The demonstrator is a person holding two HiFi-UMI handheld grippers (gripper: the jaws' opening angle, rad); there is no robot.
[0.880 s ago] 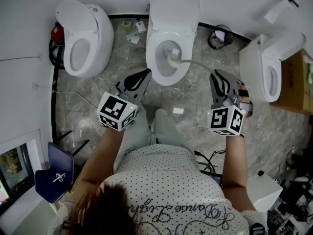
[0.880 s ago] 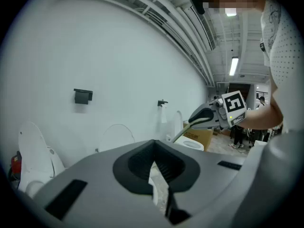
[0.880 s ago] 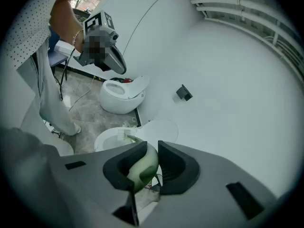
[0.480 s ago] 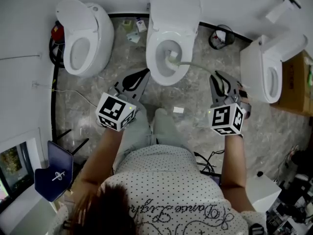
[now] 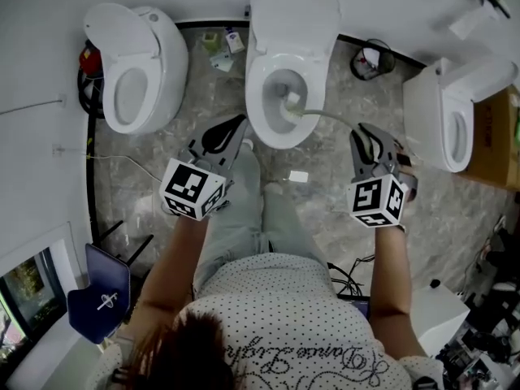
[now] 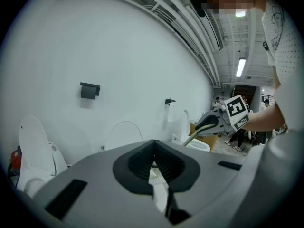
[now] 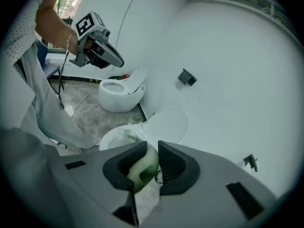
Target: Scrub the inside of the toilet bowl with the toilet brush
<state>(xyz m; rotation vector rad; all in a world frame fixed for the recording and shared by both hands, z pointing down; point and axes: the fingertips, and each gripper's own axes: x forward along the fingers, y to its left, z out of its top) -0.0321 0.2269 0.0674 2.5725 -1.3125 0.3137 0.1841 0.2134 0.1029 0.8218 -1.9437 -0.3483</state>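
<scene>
The middle white toilet bowl stands with its lid up. The toilet brush head sits inside it, toward the right wall of the bowl. Its pale green handle curves back to my right gripper, which is shut on it. In the right gripper view the green handle fills the gap between the jaws of the right gripper, and the bowl lies beyond. My left gripper hovers left of the bowl's front, shut with nothing in it. In its own view the left gripper faces the wall.
A second toilet stands at the left and a third at the right. A small bin sits between the middle and right toilets. A white scrap lies on the marble floor. Cables and a blue chair are nearby.
The brush head has shifted slightly inside the bowl, toward its right side. Both grippers hold about the same places; the head view has drifted a little.
</scene>
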